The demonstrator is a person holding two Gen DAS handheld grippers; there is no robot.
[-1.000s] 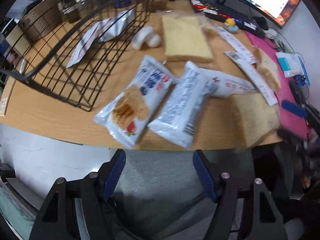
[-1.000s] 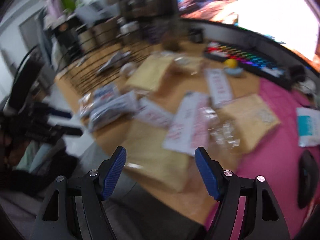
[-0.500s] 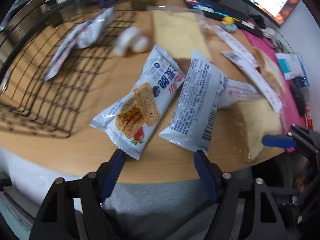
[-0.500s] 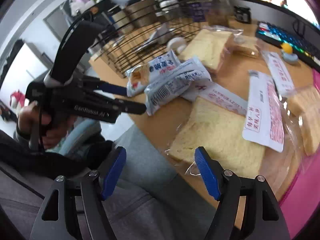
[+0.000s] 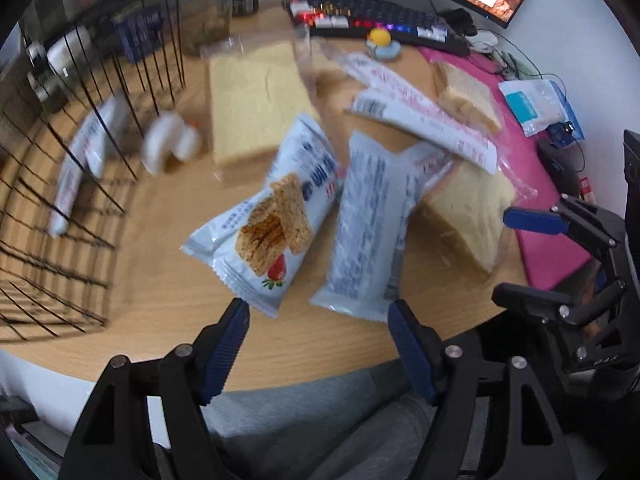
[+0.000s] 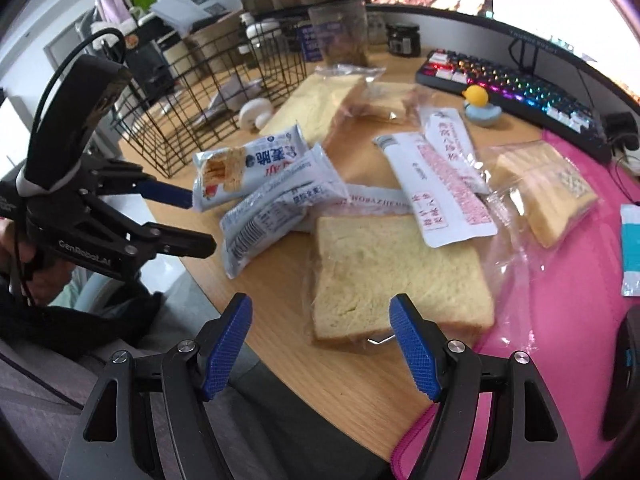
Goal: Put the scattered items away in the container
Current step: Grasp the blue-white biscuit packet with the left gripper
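Your left claw (image 5: 318, 322) is spread, empty, just short of the strawberry cracker packet (image 5: 267, 220) on the tabletop (image 5: 160, 280). Your right claw (image 6: 320, 328) gapes before bagged bread (image 6: 396, 276). Farther off stands the wire basket (image 6: 208, 92).

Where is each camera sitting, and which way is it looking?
Left wrist: on the left gripper, looking across the desk at the strawberry snack pack and wire basket; its open blue fingers show.
Right wrist: on the right gripper, looking at the bagged bread slice; its open fingers show.
Shared: the snack pack, basket, keyboard, and each other's gripper.
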